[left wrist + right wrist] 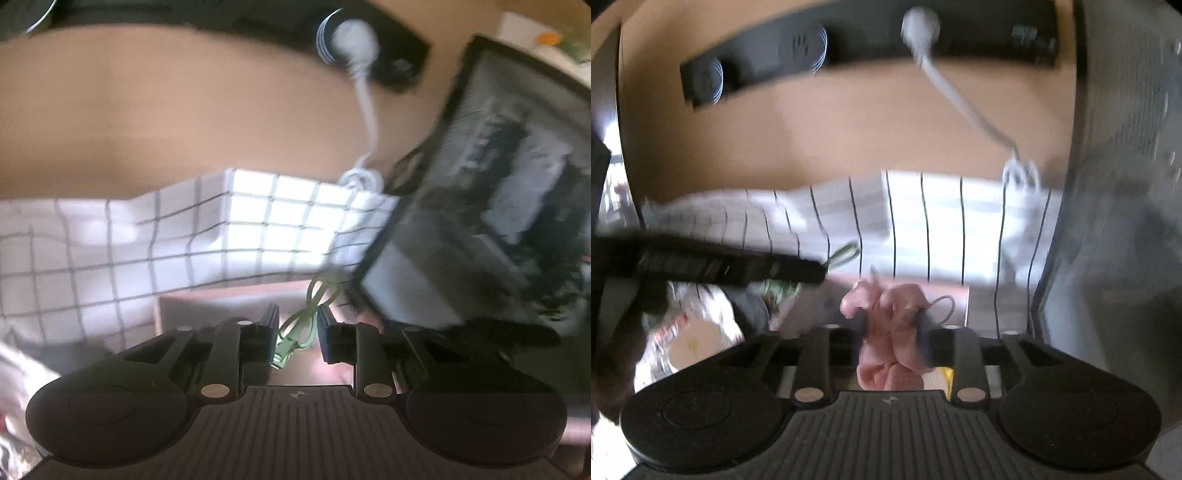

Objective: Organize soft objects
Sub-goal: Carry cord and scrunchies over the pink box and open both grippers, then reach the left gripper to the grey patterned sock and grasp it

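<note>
- Right tongs (892, 332) clamped on bunched pink cloth (886, 354), held clear of desk, likely for carrying.
- Left tongs (297, 328) part-closed around green cord (295, 332); real grip unclear.
- Checked cloth (251, 221) at 12 o'clock, draped.

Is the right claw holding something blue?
No, the right claw is pinching a bunched pink cloth between its fingers.

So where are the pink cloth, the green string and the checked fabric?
pink cloth (886, 332), right wrist view, bunched middle.
green string (301, 328), left wrist view, looped part.
checked fabric (258, 229), left wrist view, bright panel.
</note>
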`<action>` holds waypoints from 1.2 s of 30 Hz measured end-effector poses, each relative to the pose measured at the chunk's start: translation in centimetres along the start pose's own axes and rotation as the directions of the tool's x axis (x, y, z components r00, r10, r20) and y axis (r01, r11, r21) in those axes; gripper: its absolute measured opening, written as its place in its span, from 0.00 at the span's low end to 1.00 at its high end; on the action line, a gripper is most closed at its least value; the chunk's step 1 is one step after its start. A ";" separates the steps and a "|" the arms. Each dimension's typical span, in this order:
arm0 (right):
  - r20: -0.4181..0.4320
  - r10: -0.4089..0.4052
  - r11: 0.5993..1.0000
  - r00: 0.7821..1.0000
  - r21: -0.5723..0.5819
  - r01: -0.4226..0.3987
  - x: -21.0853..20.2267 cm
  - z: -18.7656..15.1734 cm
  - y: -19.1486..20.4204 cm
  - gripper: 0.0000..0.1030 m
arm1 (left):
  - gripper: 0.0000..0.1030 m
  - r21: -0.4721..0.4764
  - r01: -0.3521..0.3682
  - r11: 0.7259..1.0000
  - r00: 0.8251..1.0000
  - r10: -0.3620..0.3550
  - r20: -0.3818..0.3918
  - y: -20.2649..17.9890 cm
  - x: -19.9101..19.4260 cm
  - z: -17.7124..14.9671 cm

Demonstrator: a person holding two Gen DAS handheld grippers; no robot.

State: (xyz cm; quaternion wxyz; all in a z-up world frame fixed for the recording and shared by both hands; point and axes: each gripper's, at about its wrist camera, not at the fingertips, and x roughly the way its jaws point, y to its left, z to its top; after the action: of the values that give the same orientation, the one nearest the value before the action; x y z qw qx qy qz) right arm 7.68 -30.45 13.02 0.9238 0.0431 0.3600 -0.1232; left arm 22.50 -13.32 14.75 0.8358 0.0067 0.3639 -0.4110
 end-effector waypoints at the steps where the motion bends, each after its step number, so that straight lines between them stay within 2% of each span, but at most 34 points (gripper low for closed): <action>1: 0.003 -0.008 1.000 1.000 -0.020 0.008 -0.3 -0.9 0.5 0.57 | 0.24 -0.003 -0.017 1.000 1.000 0.017 0.005 0.0 0.1 -0.4; 2: 0.009 -0.010 0.999 1.000 -0.040 0.010 -0.6 -1.7 0.9 0.64 | 0.24 -0.013 -0.015 1.000 1.000 0.015 0.013 0.1 0.2 -0.7; 3: 0.012 -0.006 0.998 1.000 -0.056 0.007 -0.9 -2.5 1.3 0.66 | 0.24 -0.035 0.000 0.999 1.000 0.001 0.019 0.4 0.1 -1.0; 6: -0.015 0.007 0.997 1.000 -0.074 -0.008 -1.2 -4.0 2.1 0.66 | 0.24 -0.133 0.041 0.990 0.999 -0.038 0.025 1.5 -0.1 -1.5; 8: -0.031 0.020 0.997 0.999 -0.069 -0.022 -1.7 -5.1 2.2 0.66 | 0.24 -0.164 0.043 0.986 0.998 -0.036 0.043 1.8 -1.0 -1.7; 13: -0.073 0.056 0.994 0.996 -0.091 -0.062 -3.2 -7.1 3.1 0.69 | 0.24 -0.226 -0.006 0.974 0.988 0.041 0.148 3.3 -6.2 -3.2; 16: -0.110 0.074 0.986 0.991 -0.139 -0.090 -3.5 -8.6 4.7 0.71 | 0.24 -0.272 -0.098 0.957 0.970 0.154 0.191 5.0 -9.8 -5.5; 18: -0.132 0.094 0.979 0.987 -0.166 -0.115 -3.4 -9.1 6.0 0.71 | 0.24 -0.302 -0.189 0.935 0.946 0.256 0.201 6.4 -12.1 -7.4; 20: -0.149 0.119 0.972 0.982 -0.184 -0.146 -3.2 -9.6 7.4 0.71 | 0.24 -0.355 -0.274 0.894 0.914 0.357 0.194 8.4 -14.2 -9.8; 21: -0.157 0.133 0.968 0.979 -0.191 -0.162 -3.1 -9.7 8.2 0.71 | 0.24 -0.387 -0.310 0.869 0.898 0.401 0.182 9.5 -15.2 -10.9; 24: -0.178 0.178 0.953 0.968 -0.213 -0.214 -2.5 -9.9 10.8 0.71 | 0.24 -0.485 -0.412 0.772 0.845 0.522 0.114 12.6 -17.8 -14.7; 26: -0.192 0.208 0.939 0.959 -0.235 -0.250 -2.0 -9.8 12.7 0.71 | 0.24 -0.542 -0.451 0.709 0.822 0.566 0.055 14.4 -19.2 -17.1; 28: -0.201 0.229 0.925 0.953 -0.259 -0.277 -1.5 -9.8 14.8 0.71 | 0.24 -0.576 -0.470 0.669 0.816 0.578 0.004 15.6 -20.3 -19.2; 30: -0.211 0.253 0.908 0.944 -0.285 -0.307 -0.9 -9.6 16.8 0.71 | 0.24 -0.589 -0.481 0.649 0.813 0.581 -0.023 16.3 -21.3 -21.0; 32: -0.216 0.280 0.888 0.936 -0.313 -0.338 -0.4 -9.3 19.2 0.71 | 0.24 -0.588 -0.485 0.647 0.814 0.579 -0.035 16.7 -22.1 -22.0; 36: -0.172 0.305 0.842 0.937 -0.410 -0.350 0.6 -8.1 24.6 0.71 | 0.24 -0.565 -0.470 0.678 0.835 0.549 -0.036 16.7 -23.2 -23.4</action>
State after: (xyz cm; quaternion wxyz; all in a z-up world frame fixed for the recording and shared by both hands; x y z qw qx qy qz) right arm 9.20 -5.50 6.41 0.8980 -0.0968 0.4114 0.1221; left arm 10.74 20.83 6.96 0.9050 -0.1616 0.3916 -0.0376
